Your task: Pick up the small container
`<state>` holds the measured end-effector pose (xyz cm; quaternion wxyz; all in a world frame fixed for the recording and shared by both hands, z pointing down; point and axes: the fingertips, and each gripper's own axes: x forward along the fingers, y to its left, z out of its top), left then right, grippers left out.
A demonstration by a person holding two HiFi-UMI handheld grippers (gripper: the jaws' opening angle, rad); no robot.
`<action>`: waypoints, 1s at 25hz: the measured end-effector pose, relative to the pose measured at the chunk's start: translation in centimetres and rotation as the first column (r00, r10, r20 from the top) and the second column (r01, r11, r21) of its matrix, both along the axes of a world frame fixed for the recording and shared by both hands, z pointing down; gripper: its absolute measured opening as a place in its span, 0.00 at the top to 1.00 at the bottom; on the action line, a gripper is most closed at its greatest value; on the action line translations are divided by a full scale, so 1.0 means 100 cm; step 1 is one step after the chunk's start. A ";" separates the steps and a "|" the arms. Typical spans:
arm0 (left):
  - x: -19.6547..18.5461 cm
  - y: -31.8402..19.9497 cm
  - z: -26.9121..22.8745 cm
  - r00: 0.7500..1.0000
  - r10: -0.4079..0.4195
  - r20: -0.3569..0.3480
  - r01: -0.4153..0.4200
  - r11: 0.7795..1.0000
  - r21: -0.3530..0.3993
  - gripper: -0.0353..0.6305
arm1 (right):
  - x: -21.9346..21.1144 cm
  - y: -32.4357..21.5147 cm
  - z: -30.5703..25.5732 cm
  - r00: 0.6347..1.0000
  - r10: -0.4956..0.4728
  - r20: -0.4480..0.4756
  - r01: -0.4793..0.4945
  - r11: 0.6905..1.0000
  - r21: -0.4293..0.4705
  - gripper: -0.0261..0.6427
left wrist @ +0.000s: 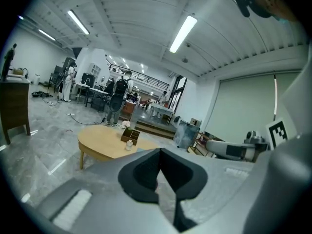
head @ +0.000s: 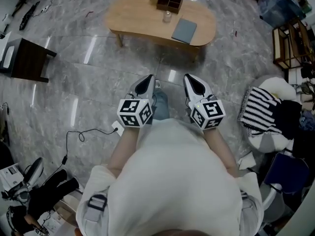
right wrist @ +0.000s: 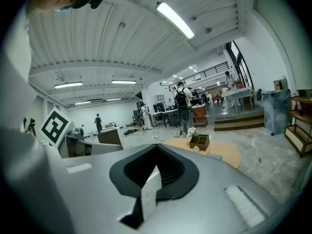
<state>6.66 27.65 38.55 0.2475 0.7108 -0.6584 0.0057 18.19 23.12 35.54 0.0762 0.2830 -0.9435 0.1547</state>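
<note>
approach step, i'm guessing. left gripper and right gripper are both sitting with fingers pressed together, holding nothing. the small container is waiting well ahead of the fingertips on the table (nearer them than the divided box). next move is calling for closing in and spreading fingers around it.

1. Long white fluorescent ceiling tubes give bright, even overhead light.
2. The glossy grey marble floor returns them as pale streaks of glare.
3. The oval light-wood table throws only a soft shadow beneath.
4. Both gripper views bulge, darkening to black at the corners.
5. Close to the lens, the grey left gripper and grey right gripper look soft; the distance is sharper.
</note>
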 end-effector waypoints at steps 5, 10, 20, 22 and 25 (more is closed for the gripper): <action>-0.023 -0.049 0.005 1.000 0.006 -0.005 -0.006 1.000 -0.004 0.94 | -0.026 -0.047 0.001 1.000 0.003 -0.007 -0.003 1.000 0.004 0.96; -0.048 -0.099 0.002 0.999 0.034 0.004 -0.034 0.999 -0.023 0.94 | -0.058 -0.096 -0.008 1.000 0.008 -0.003 -0.008 1.000 -0.001 0.96; -0.111 -0.188 -0.010 0.996 0.093 0.015 -0.093 0.995 -0.024 0.94 | -0.129 -0.179 -0.018 1.000 0.023 -0.002 -0.023 1.000 -0.006 0.96; -0.124 -0.203 -0.008 0.995 0.096 0.012 -0.096 0.995 -0.025 0.94 | -0.141 -0.192 -0.019 1.000 0.026 -0.003 -0.026 1.000 -0.004 0.96; -0.140 -0.225 -0.005 0.994 0.108 0.006 -0.107 0.994 -0.029 0.94 | -0.155 -0.212 -0.016 0.999 0.040 -0.009 -0.040 0.999 -0.006 0.96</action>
